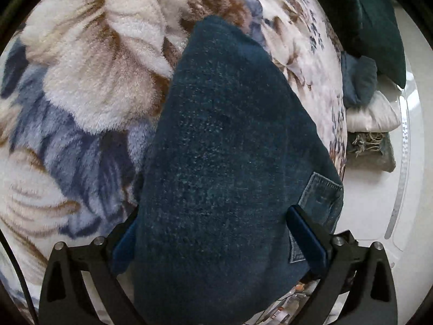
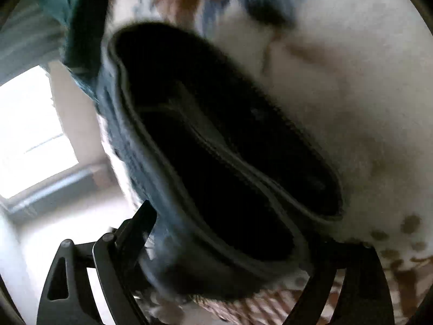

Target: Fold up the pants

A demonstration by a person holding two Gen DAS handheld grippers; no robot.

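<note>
A plush floral blanket (image 1: 89,86) covers the bed, with dark cushions (image 1: 379,27) and folded linen piled at its far edge by a white wall. The left gripper (image 1: 216,233) has its fingers (image 1: 305,238) spread wide, one to each side of the pants (image 1: 222,140); the pads do not appear to press the cloth, so the grip reads as released. The right gripper (image 2: 224,246), seen through blur, also stands wide, with the thick folded edge of the pants (image 2: 216,149) between its jaws and no clear pinch. The pants lie on the blanket as a folded denim bundle, a stitched pocket (image 1: 319,192) at the near right corner. The step seems to be letting go after laying a fold. To do it well, draw both grippers straight back along their fingers, keeping the pads clear so no layer drags, then check the edges line up before pressing the bundle flat.
</note>
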